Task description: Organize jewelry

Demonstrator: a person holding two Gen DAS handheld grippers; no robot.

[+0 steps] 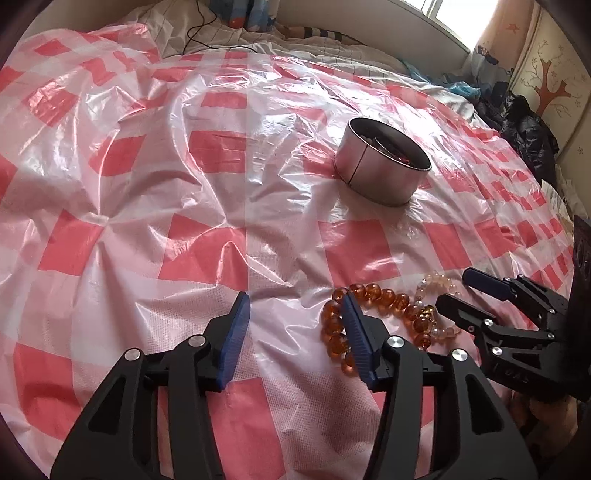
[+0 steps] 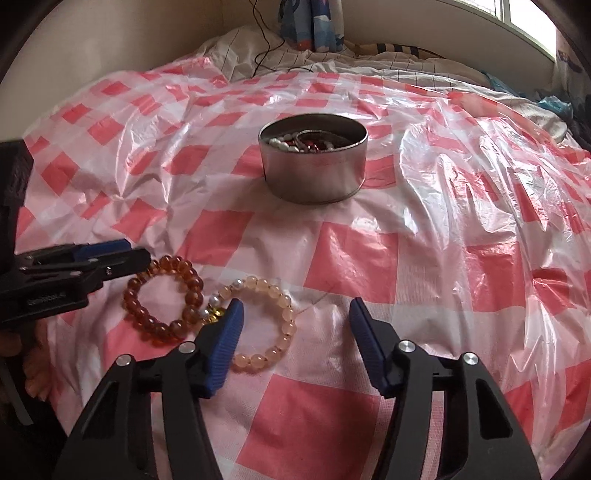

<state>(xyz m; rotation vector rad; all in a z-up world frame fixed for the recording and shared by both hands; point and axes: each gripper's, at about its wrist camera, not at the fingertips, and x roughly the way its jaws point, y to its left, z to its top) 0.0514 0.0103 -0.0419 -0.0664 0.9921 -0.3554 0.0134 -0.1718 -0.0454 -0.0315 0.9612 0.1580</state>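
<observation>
A crinkled plastic sheet (image 1: 207, 192) in red and white checks covers the bed. Beyond the sheet's far edge lies rumpled white bedding (image 2: 280, 59) with thin dark lines. A black cable (image 1: 207, 33) trails over that bedding, and a blue patterned cloth (image 2: 314, 26) hangs behind it against the wall. A window (image 1: 454, 14) stands past the sheet's far right corner. Off the sheet's right edge lies dark clothing (image 1: 524, 125), with a tree mural (image 1: 554, 85) on the wall above it.
</observation>
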